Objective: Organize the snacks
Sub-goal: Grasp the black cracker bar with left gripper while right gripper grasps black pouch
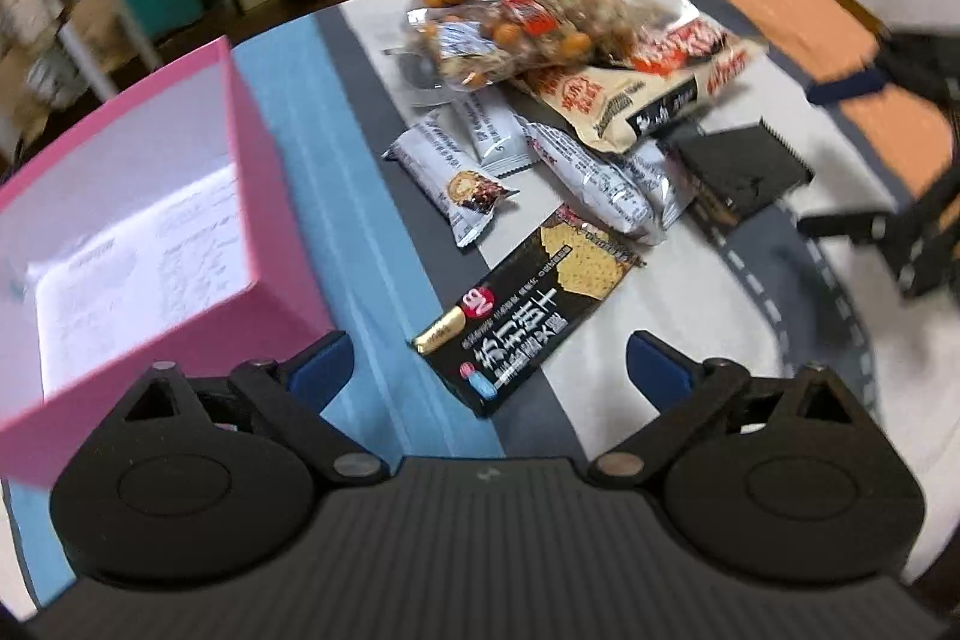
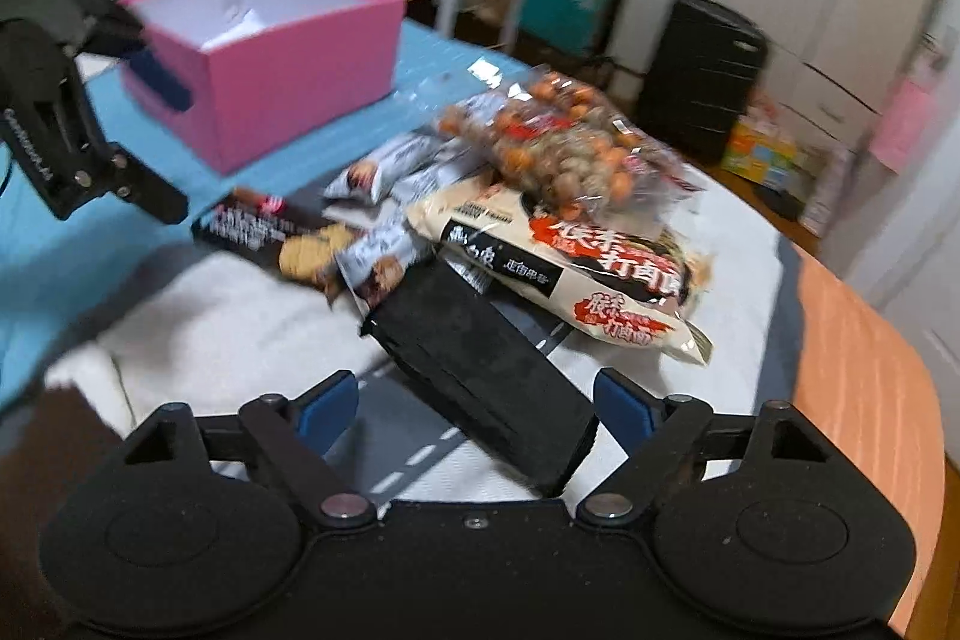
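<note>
Left gripper [image 1: 486, 370] spread wide, nothing held; black cracker packet [image 1: 528, 307] just ahead between its fingers, long axis slanting away from pink box [image 1: 180, 196]. Right gripper [image 2: 477, 409] likewise unclenched, straddling black pack [image 2: 480, 370].

The left wrist camera sits just behind the left tool [image 1: 486, 364] and looks steeply down along its two blue-padded fingers, close over the patterned bed cover [image 1: 690, 340]. An open pink cardboard box [image 1: 180, 196] fills its nine o'clock side; the heap of snack packets [image 1: 540, 100] lies at twelve. The right wrist camera looks down likewise past the right tool [image 2: 477, 400], seeing the same box [image 2: 282, 58] at eleven o'clock and the heap [image 2: 558, 196] at twelve. Both views share box, heap and cover, from roughly opposite sides.
</note>
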{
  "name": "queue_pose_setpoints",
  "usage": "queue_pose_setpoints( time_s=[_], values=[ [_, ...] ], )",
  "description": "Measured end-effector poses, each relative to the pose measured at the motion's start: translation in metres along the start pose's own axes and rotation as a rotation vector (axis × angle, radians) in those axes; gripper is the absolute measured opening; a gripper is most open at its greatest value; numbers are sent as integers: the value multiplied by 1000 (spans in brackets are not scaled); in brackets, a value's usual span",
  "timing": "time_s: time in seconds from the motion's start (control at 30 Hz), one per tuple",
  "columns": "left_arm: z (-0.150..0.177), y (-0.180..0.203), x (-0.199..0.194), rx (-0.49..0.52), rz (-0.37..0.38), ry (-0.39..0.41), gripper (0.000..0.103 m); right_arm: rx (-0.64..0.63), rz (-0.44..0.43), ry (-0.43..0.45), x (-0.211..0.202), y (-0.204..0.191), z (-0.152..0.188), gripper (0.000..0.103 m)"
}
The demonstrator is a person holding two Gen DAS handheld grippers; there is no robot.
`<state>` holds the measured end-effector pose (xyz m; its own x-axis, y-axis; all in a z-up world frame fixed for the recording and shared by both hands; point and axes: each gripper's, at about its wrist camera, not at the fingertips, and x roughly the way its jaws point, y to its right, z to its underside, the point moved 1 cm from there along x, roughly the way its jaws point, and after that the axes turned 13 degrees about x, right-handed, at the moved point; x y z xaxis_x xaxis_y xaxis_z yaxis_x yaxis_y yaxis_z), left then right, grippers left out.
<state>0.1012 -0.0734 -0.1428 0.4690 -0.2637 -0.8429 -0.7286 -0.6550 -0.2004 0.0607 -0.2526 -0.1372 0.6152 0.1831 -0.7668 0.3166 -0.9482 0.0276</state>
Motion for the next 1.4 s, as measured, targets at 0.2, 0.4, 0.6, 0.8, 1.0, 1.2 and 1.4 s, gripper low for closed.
queue_pose_setpoints(
  time_s=[0.2,0.4,0.6,0.8,1.0,1.2,1.4],
  values=[
    [-1,-1,23,83,67,51,85,-130,-148,-66,26,11,-12,74],
    [-5,-7,51,117,134,44,67,-188,-226,-128,57,21,-24,67],
    [-7,-2,70,161,173,42,71,-146,-255,-159,71,35,-23,78],
    [-9,-8,87,75,207,29,77,-21,-307,-145,71,49,-18,71],
    [-11,-3,80,26,193,-24,69,57,-266,-133,61,49,-12,69],
    [-17,0,73,-154,198,-177,68,262,-160,-221,62,45,-16,69],
    [-19,13,73,-91,239,-141,71,431,-212,-222,66,58,-8,70]
  ],
)
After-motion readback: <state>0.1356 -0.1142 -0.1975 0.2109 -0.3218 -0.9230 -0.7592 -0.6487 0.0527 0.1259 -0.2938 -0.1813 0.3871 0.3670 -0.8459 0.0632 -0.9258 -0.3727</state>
